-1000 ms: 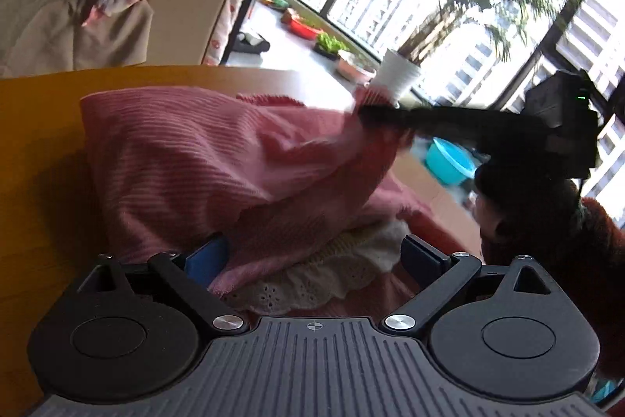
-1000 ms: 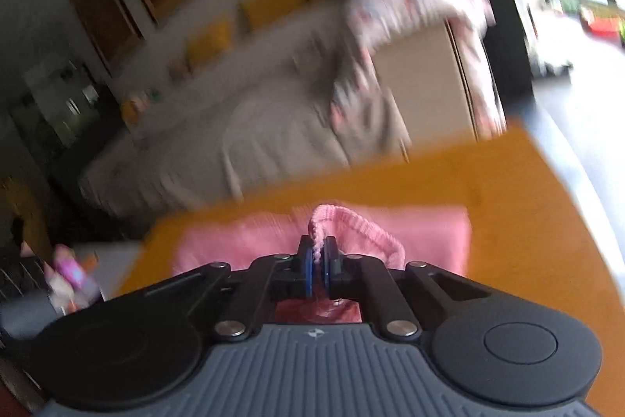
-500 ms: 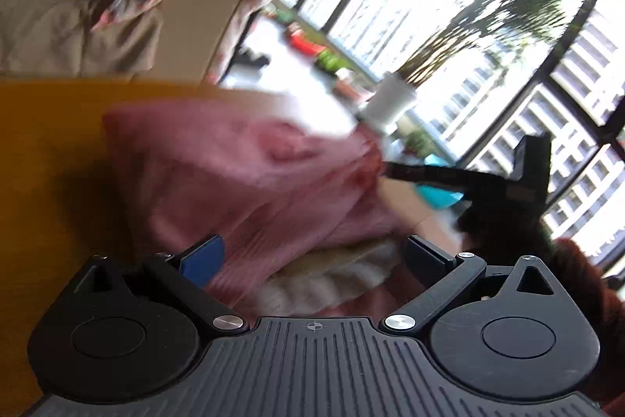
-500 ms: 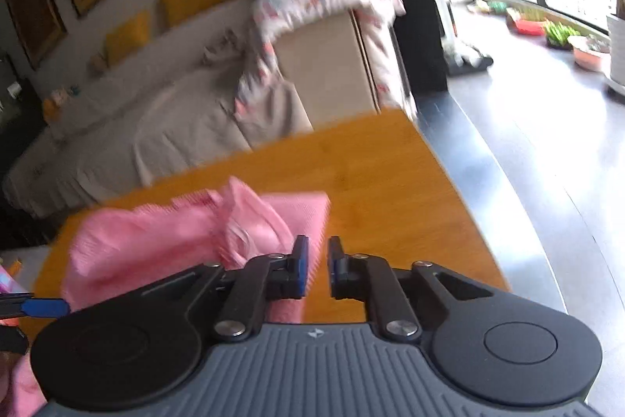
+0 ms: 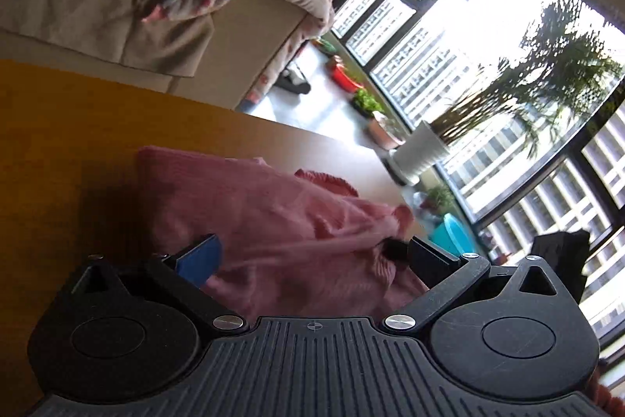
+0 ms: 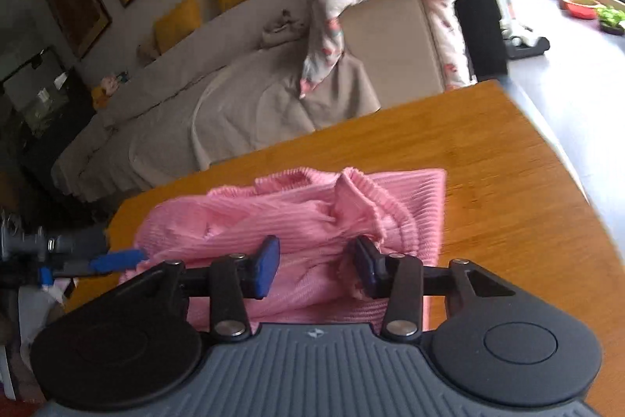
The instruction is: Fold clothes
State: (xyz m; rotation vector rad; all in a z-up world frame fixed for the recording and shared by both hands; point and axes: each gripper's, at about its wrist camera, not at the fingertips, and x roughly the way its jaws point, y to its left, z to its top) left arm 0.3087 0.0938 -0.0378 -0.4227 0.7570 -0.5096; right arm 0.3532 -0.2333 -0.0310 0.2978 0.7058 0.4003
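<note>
Left fingers: my left gripper (image 5: 312, 256) stood spread wide, low over the pink ribbed garment (image 5: 273, 213), clamping nothing.
Right fingers: my right gripper (image 6: 317, 266) was spread too, its pads either side of a raised fold.
Garment: bunched on the wooden table (image 6: 508, 190), near me.

The left gripper (image 5: 312, 253) is held low with its 2 fingers spread wide apart, nothing clamped between them. The right gripper (image 6: 314, 266) is likewise held with its 2 fingers parted. Its black tip is seen just beside the left gripper's right finger.
</note>
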